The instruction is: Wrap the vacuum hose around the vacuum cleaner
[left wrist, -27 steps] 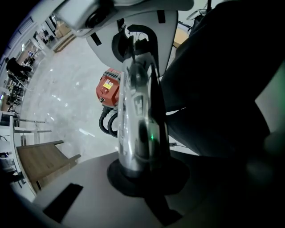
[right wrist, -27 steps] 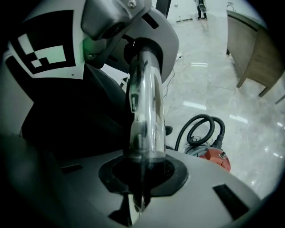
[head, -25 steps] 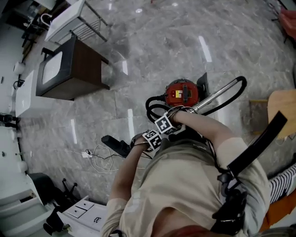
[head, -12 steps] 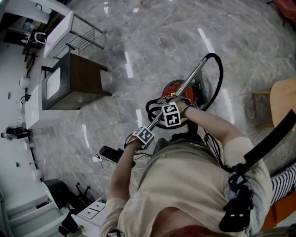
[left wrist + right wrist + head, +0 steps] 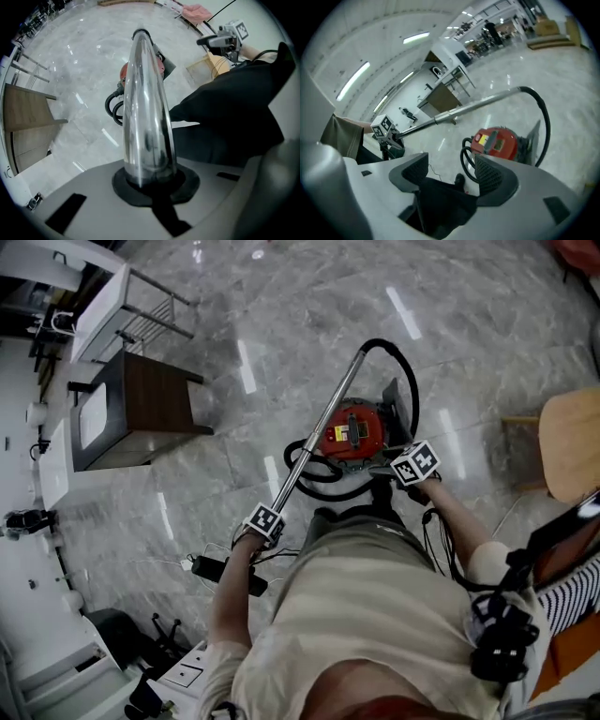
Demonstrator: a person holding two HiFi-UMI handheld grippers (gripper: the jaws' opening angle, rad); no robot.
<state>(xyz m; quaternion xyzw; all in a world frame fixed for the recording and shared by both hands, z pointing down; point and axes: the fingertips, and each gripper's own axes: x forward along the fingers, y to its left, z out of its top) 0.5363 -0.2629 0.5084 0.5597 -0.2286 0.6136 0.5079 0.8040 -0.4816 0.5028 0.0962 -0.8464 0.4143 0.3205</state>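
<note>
Dark wooden cabinet (image 5: 150,409) on grey marble floor (image 5: 281,324) — white rack (image 5: 108,301) just beyond it, pale wooden seat (image 5: 574,442) far right of it.

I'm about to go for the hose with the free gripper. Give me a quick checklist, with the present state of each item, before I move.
1. Left gripper shut on the shiny chrome vacuum wand: ok.
2. Right gripper free: ok. Its jaws have just been opening, and nothing is between them.
3. Black flexible hose wrapped around the red round vacuum cleaner: not ok. Loops lie on the floor beside it, and the rest arcs up to the wand's far end.
4. Hose untwisted where it joins the vacuum cleaner: cannot tell.
</note>
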